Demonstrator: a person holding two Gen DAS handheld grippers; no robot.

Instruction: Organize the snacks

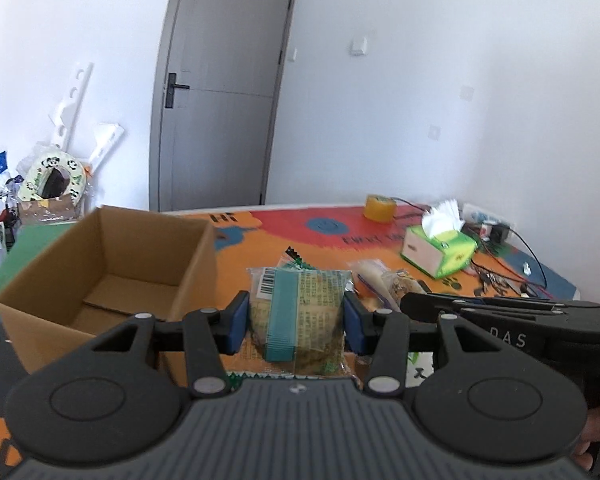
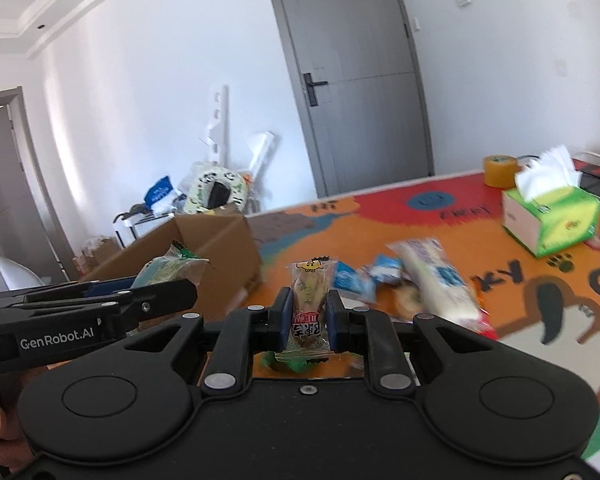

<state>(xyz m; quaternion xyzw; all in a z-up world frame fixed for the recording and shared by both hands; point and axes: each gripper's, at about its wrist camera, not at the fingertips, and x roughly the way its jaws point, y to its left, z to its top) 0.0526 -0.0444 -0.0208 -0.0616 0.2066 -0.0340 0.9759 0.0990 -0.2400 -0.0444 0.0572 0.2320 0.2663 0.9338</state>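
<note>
My left gripper (image 1: 296, 320) is shut on a green and teal snack packet (image 1: 298, 312), held above the colourful mat just right of the open cardboard box (image 1: 100, 264). The same packet (image 2: 168, 270) and left gripper show in the right wrist view beside the box (image 2: 220, 248). My right gripper (image 2: 308, 318) is shut on a small clear-wrapped snack with a red label (image 2: 309, 308), held upright above the mat. Several loose snacks (image 2: 432, 276) lie on the mat to its right; some show in the left wrist view (image 1: 384, 280). The box looks empty inside.
A green tissue box (image 1: 438, 248) and a yellow tape roll (image 1: 378, 208) stand at the mat's far right, with cables (image 1: 516, 276) behind. Clutter (image 1: 52, 184) sits by the wall left of a grey door (image 1: 224, 88).
</note>
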